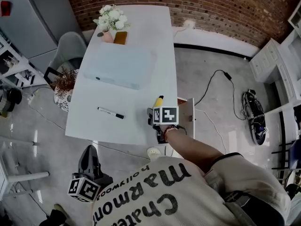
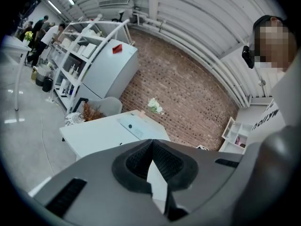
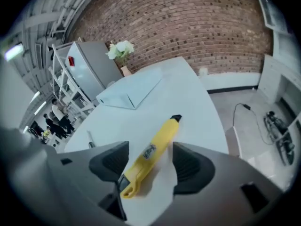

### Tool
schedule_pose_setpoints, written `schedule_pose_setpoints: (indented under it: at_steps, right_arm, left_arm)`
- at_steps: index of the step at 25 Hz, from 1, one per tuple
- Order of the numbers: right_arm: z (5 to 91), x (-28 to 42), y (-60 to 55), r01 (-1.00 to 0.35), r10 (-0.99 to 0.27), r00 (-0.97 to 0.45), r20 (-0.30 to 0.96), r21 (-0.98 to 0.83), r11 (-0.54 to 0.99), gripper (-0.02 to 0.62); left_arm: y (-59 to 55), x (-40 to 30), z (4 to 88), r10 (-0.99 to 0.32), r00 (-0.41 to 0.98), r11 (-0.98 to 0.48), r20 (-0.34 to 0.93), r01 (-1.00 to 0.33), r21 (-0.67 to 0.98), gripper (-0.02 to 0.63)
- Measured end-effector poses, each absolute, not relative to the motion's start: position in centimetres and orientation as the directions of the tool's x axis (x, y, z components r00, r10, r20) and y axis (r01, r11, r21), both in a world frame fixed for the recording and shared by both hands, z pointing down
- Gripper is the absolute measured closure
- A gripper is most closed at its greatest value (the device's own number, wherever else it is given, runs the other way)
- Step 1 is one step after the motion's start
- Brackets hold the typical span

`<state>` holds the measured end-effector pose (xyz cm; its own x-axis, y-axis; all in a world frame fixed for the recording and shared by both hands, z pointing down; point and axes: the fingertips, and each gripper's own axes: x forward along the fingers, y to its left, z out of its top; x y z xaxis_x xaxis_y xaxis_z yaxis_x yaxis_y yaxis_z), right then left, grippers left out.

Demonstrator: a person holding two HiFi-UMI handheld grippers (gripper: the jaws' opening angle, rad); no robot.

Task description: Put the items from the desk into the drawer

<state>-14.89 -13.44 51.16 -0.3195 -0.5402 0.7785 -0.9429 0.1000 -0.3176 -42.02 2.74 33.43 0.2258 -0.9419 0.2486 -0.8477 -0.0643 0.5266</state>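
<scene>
- Two grippers are in play. Your left gripper [image 2: 151, 145] hangs low beside you, off the near edge of the long white desk [image 1: 94, 102]. Its jaws are pressed together on nothing, so it is parked out of the way while the other does the work.
- Your right gripper [image 3: 150, 157] tilts down over the near right corner of the desk with its jaws spread wide. The yellow plastic utility knife with a black tip [image 3: 162, 133] lies flat on the desktop between them. Neither pad presses on it, so it is straddled, not held.
- The knife lies at a slant to the jaws, its looped tail close to the left pad. You would likely want to square up before you close, or the body may skid or pivot.
- Just right of that corner, a white panel [image 1: 187, 114] juts from the desk's side. I take it for the open drawer, so it is close by for the drop.
- Farther left on the desk lies a slim white marker pen with a black cap [image 1: 111, 112], untouched and well apart from the knife. It looks like the next item.
- Beyond it rests a wide, flat, pale blue-white case [image 1: 120, 65].
- At the far end, by the red brick wall, stand white flowers in a small pink pot [image 1: 111, 19].
</scene>
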Motion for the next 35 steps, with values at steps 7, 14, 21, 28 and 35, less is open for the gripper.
schedule_pose_setpoints:
  at_steps: [7,14,21,28,35]
  right_arm:
    - [52.2,-14.6,-14.1,-0.988,-0.541,-0.151,0.828,-0.102,0.119,0.358]
    - [52.0,-13.4,-13.7,-0.989,-0.558,-0.131,0.819,-0.070,0.130,0.460]
    - [51.8,-13.0,-12.0,-0.979,-0.551,-0.204,0.809,-0.185,0.090,0.466]
    - [51.8,-11.9,-8.1,-0.964,-0.529,-0.241,0.814,-0.263,0.034,0.469]
    - [50.9,-10.6,-4.1,-0.945,-0.548,-0.260,0.795,-0.326,-0.025,0.471]
  left_arm:
    - [2.1,-42.4,34.1,-0.944,0.208,-0.041,0.256,-0.844,0.535,0.603]
    - [2.8,-42.0,34.4,-0.942,0.213,-0.039,0.259,-0.836,0.547,0.603]
    - [3.7,-41.6,34.5,-0.938,0.235,-0.056,0.256,-0.828,0.557,0.603]
    - [5.3,-40.2,34.3,-0.925,0.285,-0.103,0.250,-0.823,0.558,0.604]
    - [7.0,-39.0,33.7,-0.910,0.345,-0.167,0.232,-0.813,0.557,0.603]
